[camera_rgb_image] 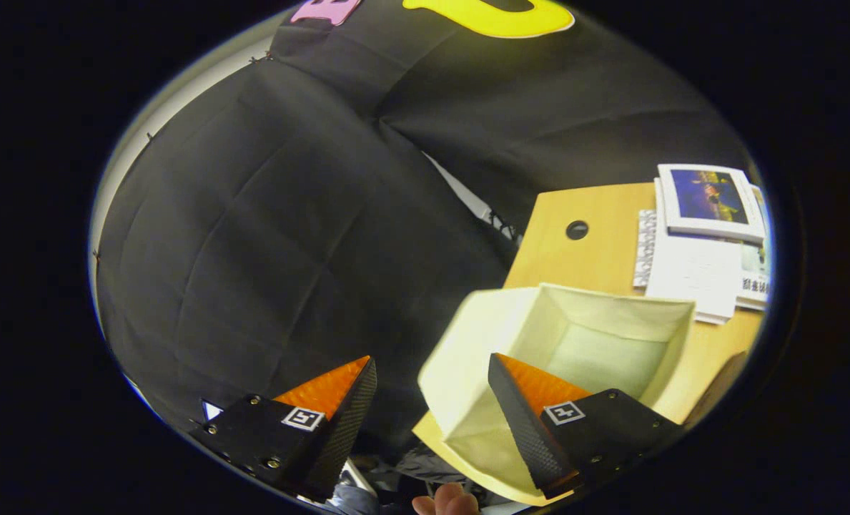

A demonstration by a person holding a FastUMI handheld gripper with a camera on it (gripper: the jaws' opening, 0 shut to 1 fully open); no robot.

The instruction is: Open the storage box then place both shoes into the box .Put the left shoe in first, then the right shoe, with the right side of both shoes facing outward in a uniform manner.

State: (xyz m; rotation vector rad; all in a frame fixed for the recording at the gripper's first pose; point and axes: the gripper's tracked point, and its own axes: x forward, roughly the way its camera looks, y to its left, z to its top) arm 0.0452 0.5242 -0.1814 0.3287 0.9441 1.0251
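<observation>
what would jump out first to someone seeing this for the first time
The open cream box on the wooden table, just ahead of the gripper, draws the eye; it looks empty. The fingers stand wide apart, holding nothing, one of them in front of the box's near wall. Beyond the box, a stack of booklets lies on the table.

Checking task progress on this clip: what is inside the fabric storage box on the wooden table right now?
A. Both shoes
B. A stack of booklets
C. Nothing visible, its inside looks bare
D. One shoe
C: the storage box stands open on the table with only its pale lining showing inside, while the open gripper holds nothing and the booklets lie beyond the box.
</observation>
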